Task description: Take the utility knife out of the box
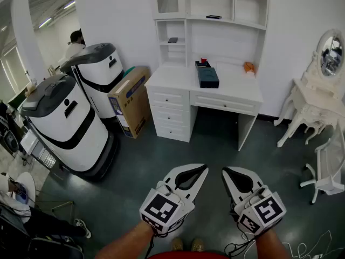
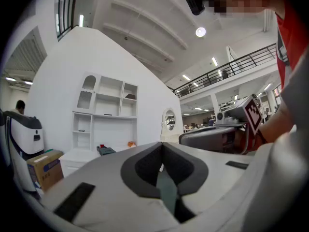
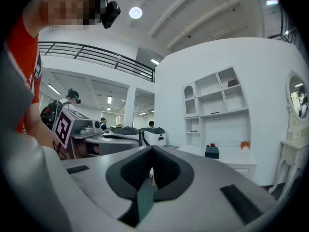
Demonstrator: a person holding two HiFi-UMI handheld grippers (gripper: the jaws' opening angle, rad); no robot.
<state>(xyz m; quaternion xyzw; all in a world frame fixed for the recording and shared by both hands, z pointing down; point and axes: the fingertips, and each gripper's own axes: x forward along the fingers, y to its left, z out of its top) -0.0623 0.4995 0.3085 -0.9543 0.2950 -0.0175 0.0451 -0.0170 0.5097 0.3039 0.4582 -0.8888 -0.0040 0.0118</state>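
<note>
A dark teal box (image 1: 208, 77) lies on the white desk (image 1: 237, 89) far across the room; it also shows small in the left gripper view as the box (image 2: 106, 150) and in the right gripper view as the box (image 3: 212, 152). No utility knife is visible. My left gripper (image 1: 204, 168) and right gripper (image 1: 225, 170) are held side by side low in the head view, well short of the desk and pointing level toward it. Both have their jaws shut with nothing between them, as the left gripper (image 2: 161, 144) and right gripper (image 3: 152, 148) show in their own views.
Two white, dark-topped machines (image 1: 64, 123) and a cardboard carton (image 1: 131, 100) stand at the left. A white vanity with an oval mirror (image 1: 329, 55) and a white chair (image 1: 329, 166) stand at the right. A small orange object (image 1: 248, 67) lies on the desk. Dark floor lies between me and the desk.
</note>
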